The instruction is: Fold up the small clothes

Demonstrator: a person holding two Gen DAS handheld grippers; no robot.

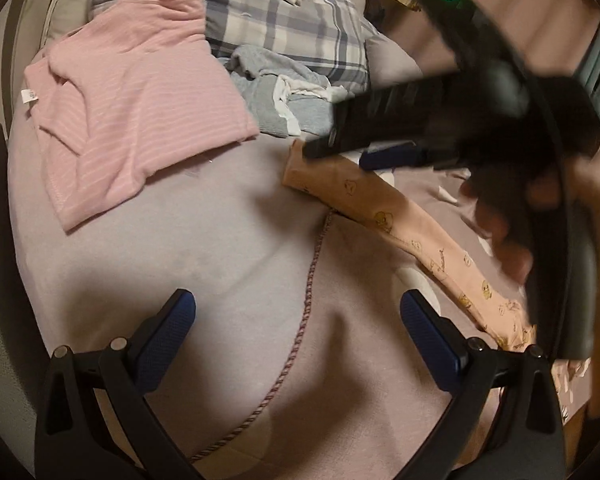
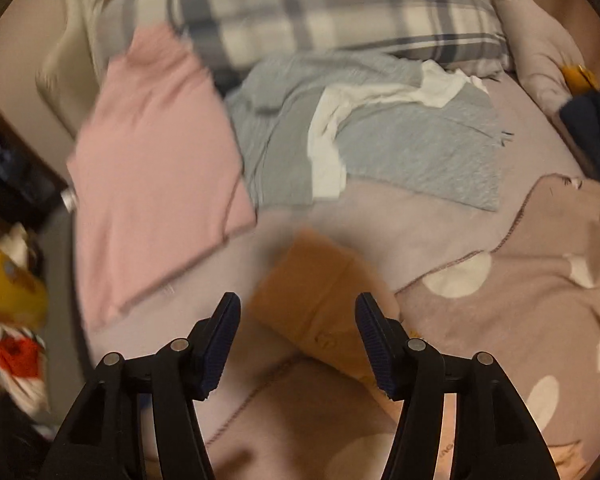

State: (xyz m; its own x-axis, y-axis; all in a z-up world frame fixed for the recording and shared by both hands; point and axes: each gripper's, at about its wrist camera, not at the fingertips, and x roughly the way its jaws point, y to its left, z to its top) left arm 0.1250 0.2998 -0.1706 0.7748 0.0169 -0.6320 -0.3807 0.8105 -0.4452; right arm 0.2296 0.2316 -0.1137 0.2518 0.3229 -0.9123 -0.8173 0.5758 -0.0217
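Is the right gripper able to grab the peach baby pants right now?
Probably yes. The right gripper is open with the peach pants' end lying just ahead between its fingers, uncovered. The pink shirt lies off to the side.

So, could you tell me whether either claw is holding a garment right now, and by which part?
Nothing is held. The left claw is open over bare blanket. The right claw is open around the peach garment's end, not closed on it.
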